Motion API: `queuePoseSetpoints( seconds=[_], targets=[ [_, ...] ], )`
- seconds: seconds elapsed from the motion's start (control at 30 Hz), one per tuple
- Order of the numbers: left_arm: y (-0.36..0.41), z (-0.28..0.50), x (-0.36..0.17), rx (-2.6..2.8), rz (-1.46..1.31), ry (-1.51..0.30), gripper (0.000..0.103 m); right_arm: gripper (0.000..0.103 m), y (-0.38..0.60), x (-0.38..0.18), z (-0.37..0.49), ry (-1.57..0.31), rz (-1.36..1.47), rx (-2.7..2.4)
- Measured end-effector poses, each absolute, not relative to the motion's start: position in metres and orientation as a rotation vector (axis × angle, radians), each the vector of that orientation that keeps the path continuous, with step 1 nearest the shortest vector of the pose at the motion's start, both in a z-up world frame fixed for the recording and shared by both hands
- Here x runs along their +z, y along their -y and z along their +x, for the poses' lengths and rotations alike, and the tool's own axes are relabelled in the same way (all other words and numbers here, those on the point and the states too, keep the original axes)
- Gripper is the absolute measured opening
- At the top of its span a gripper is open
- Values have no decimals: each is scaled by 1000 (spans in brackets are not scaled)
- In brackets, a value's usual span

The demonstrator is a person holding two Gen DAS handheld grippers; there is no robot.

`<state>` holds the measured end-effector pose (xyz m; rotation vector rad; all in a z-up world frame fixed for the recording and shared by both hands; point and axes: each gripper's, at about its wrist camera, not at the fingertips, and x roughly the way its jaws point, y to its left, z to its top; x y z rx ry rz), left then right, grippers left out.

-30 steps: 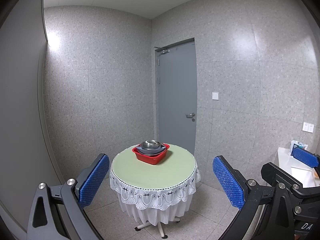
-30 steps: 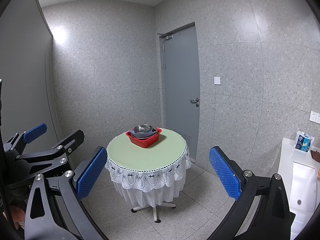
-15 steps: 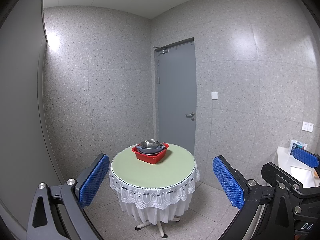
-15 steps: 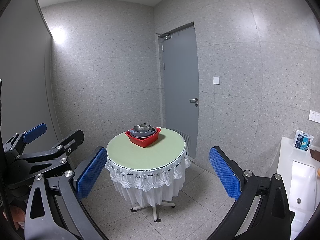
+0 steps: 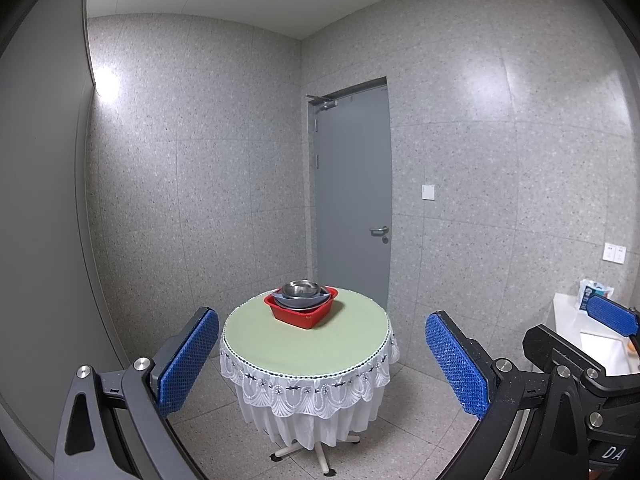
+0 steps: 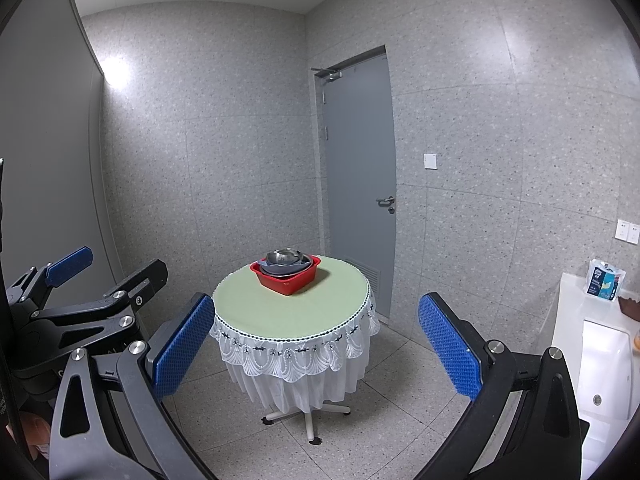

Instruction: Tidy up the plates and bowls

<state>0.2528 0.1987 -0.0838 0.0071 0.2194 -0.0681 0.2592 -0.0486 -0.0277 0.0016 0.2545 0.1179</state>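
Observation:
A red square basin (image 5: pixel 301 314) (image 6: pixel 286 278) sits at the far side of a round table (image 5: pixel 344 344) (image 6: pixel 320 308) with a green top and white lace cloth. Inside it lie a grey bowl (image 5: pixel 304 301) (image 6: pixel 284 267) and a steel bowl (image 5: pixel 300 289) (image 6: pixel 284 257) stacked on top. My left gripper (image 5: pixel 320 364) is open and empty, well short of the table. My right gripper (image 6: pixel 316 348) is open and empty, also well short of it. The left gripper also shows at the left of the right wrist view.
A grey door (image 5: pixel 352 200) stands behind the table. A white counter with a sink (image 6: pixel 600 360) is at the right, with a blue packet (image 6: pixel 604 282) on it. Tiled floor surrounds the table's star-shaped base (image 6: pixel 308 416).
Both views have shifted very slightly; the table and basin sit a little higher in frame. Both grippers stay open and empty.

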Motion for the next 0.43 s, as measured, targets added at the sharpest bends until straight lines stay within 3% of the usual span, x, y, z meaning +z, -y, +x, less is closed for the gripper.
queuePoseSetpoints(
  seconds=[0.43],
  targets=[
    [-209, 255, -86, -78, 18, -221, 102, 103, 48, -28, 254, -259, 15, 110]
  ],
)
